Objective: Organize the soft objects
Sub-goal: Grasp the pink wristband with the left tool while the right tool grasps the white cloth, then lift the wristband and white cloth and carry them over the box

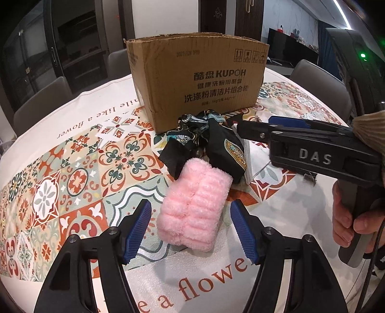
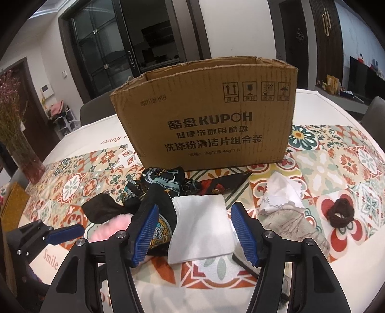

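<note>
The box (image 2: 204,115) hides the table's (image 2: 336,113) far edge behind it, and its inside cannot be seen. The white cloth (image 2: 201,228) covers part of the dark scarf (image 2: 158,185). The pink towel (image 2: 108,228) shows only partly behind the left tool (image 2: 65,232).

We are seeing even, warm indoor light in both views. A ceiling light strip (image 1: 341,12) is glaring white at upper right of the left wrist view. Soft shadows are pooling under the cardboard box (image 2: 207,115). Fisheye bending is curving the table edge (image 2: 356,113), corners are vignetting to black, and the far room is reading softer than the foreground.
</note>
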